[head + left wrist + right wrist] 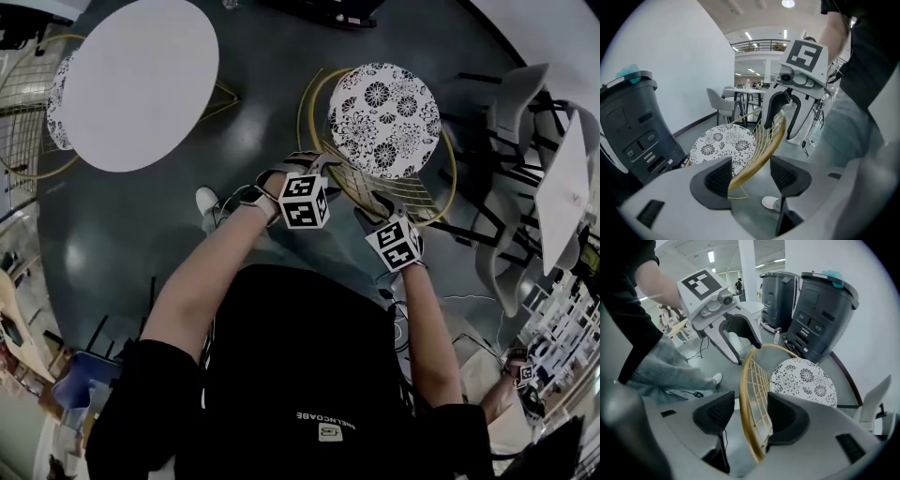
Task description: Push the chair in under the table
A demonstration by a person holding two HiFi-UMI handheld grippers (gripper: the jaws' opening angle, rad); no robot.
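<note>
Our left hand-held gripper (751, 177) and right hand-held gripper (747, 413) gape around the gold wire backrest (743, 397) of the floral-cushioned round chair (384, 117) (pads seemingly not pressing). The round white table (141, 80) lies well apart, leftward in the head view, nearer our left one.

Gold wire chair (429, 192), round floral cushion (384, 120) (black on white), upright, apart from round white table (141, 80)
</note>
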